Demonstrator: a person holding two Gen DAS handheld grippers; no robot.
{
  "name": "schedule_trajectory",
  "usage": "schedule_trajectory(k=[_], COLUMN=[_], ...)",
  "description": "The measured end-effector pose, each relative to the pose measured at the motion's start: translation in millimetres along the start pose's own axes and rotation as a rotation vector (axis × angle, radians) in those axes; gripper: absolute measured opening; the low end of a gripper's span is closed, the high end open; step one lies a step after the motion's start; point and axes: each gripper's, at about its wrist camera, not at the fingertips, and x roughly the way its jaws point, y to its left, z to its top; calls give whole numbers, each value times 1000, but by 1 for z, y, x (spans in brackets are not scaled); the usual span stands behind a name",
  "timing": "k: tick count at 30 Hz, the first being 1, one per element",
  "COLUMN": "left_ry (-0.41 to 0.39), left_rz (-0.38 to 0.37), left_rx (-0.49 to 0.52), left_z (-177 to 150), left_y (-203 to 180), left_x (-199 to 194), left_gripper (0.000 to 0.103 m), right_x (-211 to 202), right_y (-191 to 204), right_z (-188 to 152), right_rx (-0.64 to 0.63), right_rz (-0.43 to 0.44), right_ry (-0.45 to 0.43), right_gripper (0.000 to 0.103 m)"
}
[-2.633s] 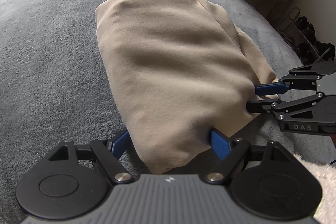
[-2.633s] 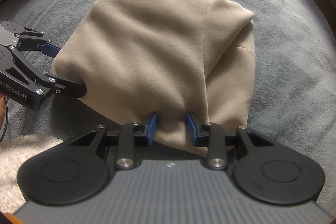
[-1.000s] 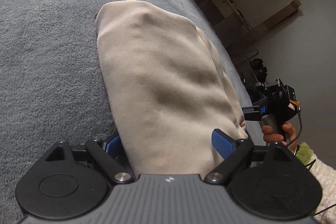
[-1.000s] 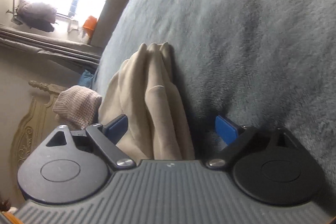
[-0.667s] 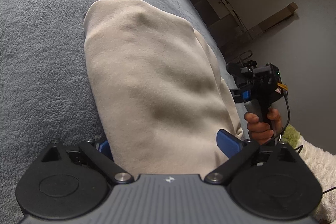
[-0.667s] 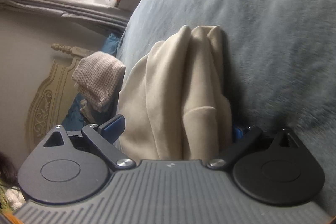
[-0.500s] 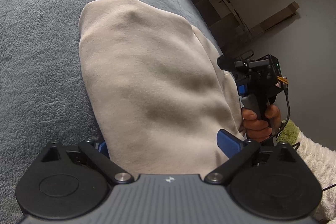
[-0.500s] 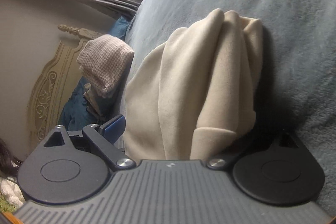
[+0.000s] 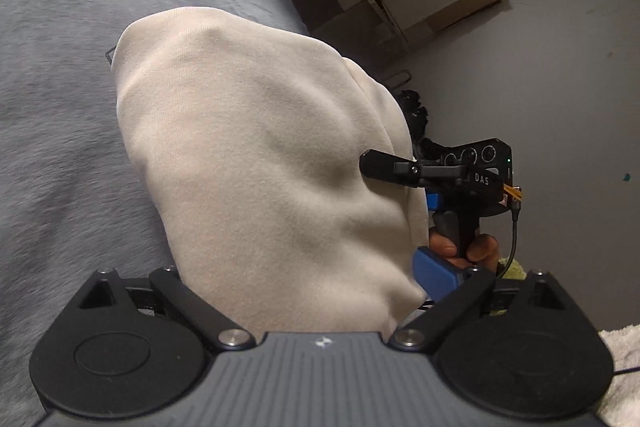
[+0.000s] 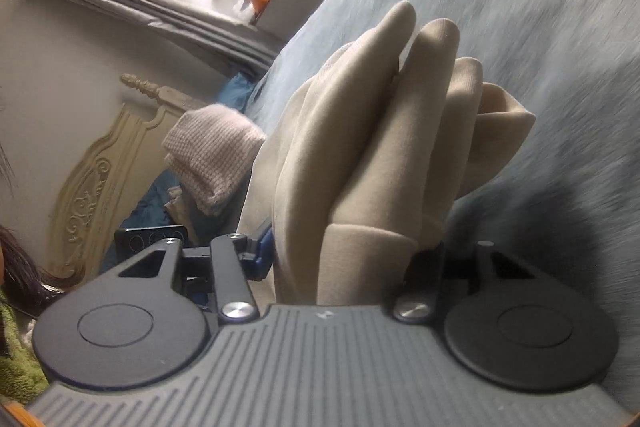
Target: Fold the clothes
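Right gripper [image 10: 344, 259], jaws just closing, clamped the folded beige garment [image 10: 372, 155]; only the left wrist view showed left gripper [image 9: 304, 279] spread wide around it.

The garment [image 9: 260, 163] is soft, matt beige knit cloth, smooth with a fine weave. The bed [image 9: 60, 107] wears a grey, fuzzy fleece cover. The left hand-held gripper [image 9: 296, 291] is matt black plastic with bright metal pivot pins, a ribbed grey body and blue pads. Behind, a pink waffle-knit cloth [image 10: 212, 159] and a carved, cream-painted headboard [image 10: 104, 183].
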Motion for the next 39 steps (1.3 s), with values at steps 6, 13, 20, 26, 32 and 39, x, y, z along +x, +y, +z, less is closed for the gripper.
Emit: schedule_trajectory(k=[6, 13, 20, 26, 32, 39], left_ry=[61, 54, 102, -92, -276, -103], left_rz=[-38, 18, 111, 139, 118, 291], left_rx=[113, 200, 266, 372, 490, 511], left_z=[50, 69, 64, 88, 144, 157], left_y=[-43, -68, -48, -40, -64, -52], left_x=[112, 201, 236, 188, 180, 251], left_gripper=[91, 91, 81, 85, 85, 81], right_x=[-89, -138, -119, -177, -175, -123], right_y=[-17, -57, -143, -121, -48, -71], right_z=[52, 119, 108, 68, 4, -30], right_rx=[-76, -156, 10, 82, 32, 86], right_rz=[-246, -490, -710, -742, -786, -836], right_ry=[-33, -24, -53, -363, -558, -536], right_gripper=[49, 49, 80, 82, 47, 13])
